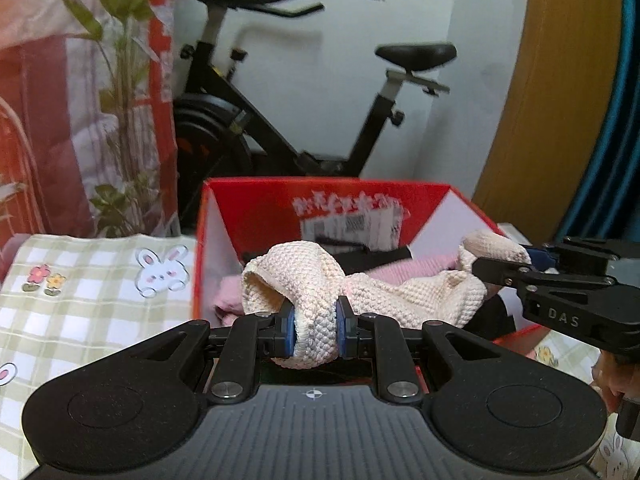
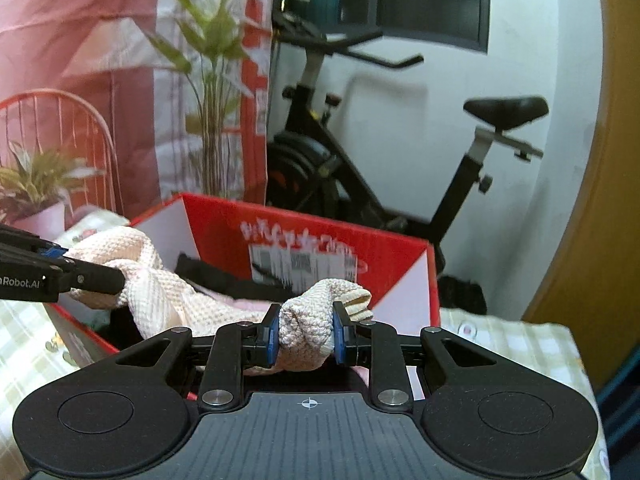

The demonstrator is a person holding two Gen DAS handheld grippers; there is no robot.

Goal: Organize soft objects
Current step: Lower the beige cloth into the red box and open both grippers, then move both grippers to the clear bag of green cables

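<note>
A cream waffle-knit cloth hangs stretched between both grippers, over the open red cardboard box. My left gripper is shut on one bunched end of the cloth. My right gripper is shut on the other bunched end. In the left wrist view the right gripper comes in from the right edge. In the right wrist view the left gripper enters from the left. Inside the red box lie a pink fabric and a black item.
The box sits on a surface covered by a green checked cloth with rabbit prints. Behind it stand a black exercise bike, a red patterned backdrop with plants and a wooden door. A hand shows at the right edge.
</note>
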